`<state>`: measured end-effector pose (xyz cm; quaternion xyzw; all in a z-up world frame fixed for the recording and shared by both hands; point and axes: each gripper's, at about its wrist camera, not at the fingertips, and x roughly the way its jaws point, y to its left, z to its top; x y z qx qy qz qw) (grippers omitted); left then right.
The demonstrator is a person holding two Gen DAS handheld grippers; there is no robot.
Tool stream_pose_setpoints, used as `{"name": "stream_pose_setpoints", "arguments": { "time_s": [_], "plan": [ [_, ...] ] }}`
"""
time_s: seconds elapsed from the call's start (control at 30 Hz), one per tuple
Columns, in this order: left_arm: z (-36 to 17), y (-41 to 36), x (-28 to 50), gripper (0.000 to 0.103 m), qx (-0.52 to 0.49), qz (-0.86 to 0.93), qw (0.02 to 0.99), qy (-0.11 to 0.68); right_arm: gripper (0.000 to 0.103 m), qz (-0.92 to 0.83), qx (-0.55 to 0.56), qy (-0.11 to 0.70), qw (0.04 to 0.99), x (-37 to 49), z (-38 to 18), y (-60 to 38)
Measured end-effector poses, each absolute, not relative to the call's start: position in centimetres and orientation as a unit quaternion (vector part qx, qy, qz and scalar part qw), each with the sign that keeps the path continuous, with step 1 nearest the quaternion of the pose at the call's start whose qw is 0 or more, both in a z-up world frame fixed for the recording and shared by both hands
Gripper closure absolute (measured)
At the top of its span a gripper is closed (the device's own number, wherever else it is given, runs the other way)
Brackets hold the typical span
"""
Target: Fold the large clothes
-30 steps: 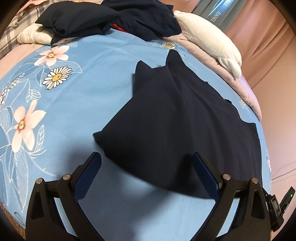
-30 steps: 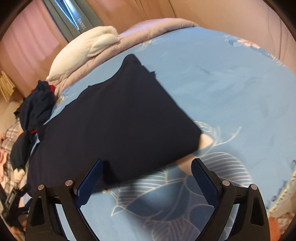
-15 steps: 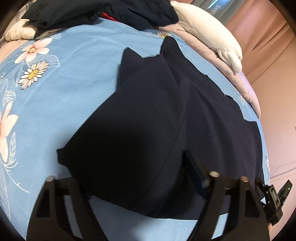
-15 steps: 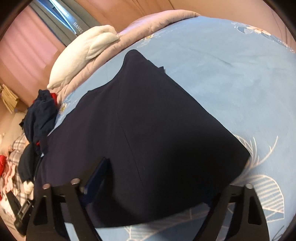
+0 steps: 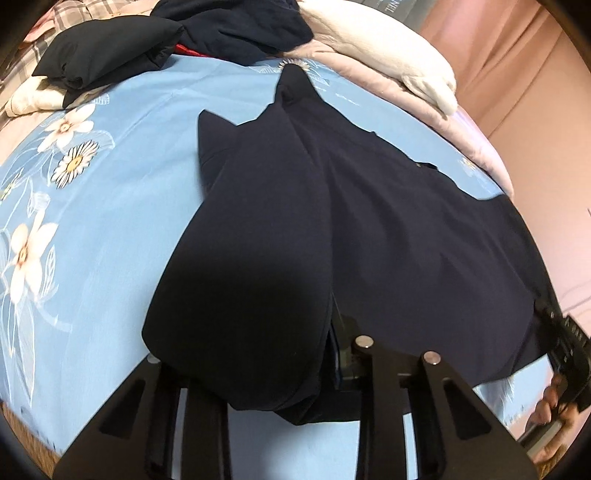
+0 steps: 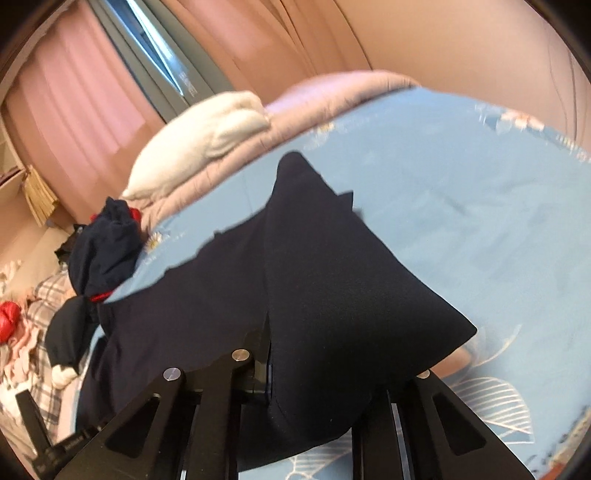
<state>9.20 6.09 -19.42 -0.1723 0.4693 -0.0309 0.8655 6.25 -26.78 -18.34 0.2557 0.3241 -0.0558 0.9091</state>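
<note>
A large dark navy garment point(image 5: 388, 240) lies spread on the blue flowered bed sheet point(image 5: 110, 192), with its left side folded over. My left gripper point(image 5: 255, 350) is at the garment's near left corner. Its jaws are closing on a bunched fold of cloth that drapes over and hides the left finger. In the right wrist view the same garment point(image 6: 332, 277) fills the middle. My right gripper point(image 6: 332, 373) is closing on the near right corner, and the cloth bulges up between its fingers. Both corners are raised off the sheet.
A heap of dark clothes point(image 5: 229, 26) and a folded black piece point(image 5: 103, 48) lie at the far end of the bed. A white blanket point(image 5: 388, 48) rests on a pink quilt point(image 5: 480, 147) along the far right edge. A hand point(image 5: 554, 402) shows at lower right.
Both grippers moved forward onto the garment's near edge. Their wide jaws came together over the cloth. The gripped corners now stand bunched and lifted off the sheet.
</note>
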Motion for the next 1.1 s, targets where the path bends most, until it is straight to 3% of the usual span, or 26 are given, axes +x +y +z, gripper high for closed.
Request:
{"name": "stream_pose_setpoints", "arguments": {
  "time_s": [0.33, 0.57, 0.97, 1.1],
  "plan": [
    [-19.0, 2.5, 2.8, 0.074, -0.161, -0.048, 0.851, 0.498, 0.086, -0.069, 0.194, 0.288, 0.935, 1.3, -12.8, -26.8],
    [-18.3, 4.0, 1.8, 0.06, -0.169, -0.048, 0.841, 0.511, 0.086, -0.058, 0.145, 0.274, 0.949, 1.1, -10.9, -24.5],
    [-14.4, 7.1, -0.6, 0.058, -0.186, -0.025, 0.856, 0.481, 0.086, -0.022, 0.092, 0.257, 0.962, 1.7, -9.1, -21.4],
    [-13.4, 8.0, -1.0, 0.052, -0.183, -0.002, 0.87, 0.458, 0.086, 0.017, 0.056, 0.256, 0.965, 2.2, -8.3, -18.4]
  ]
}}
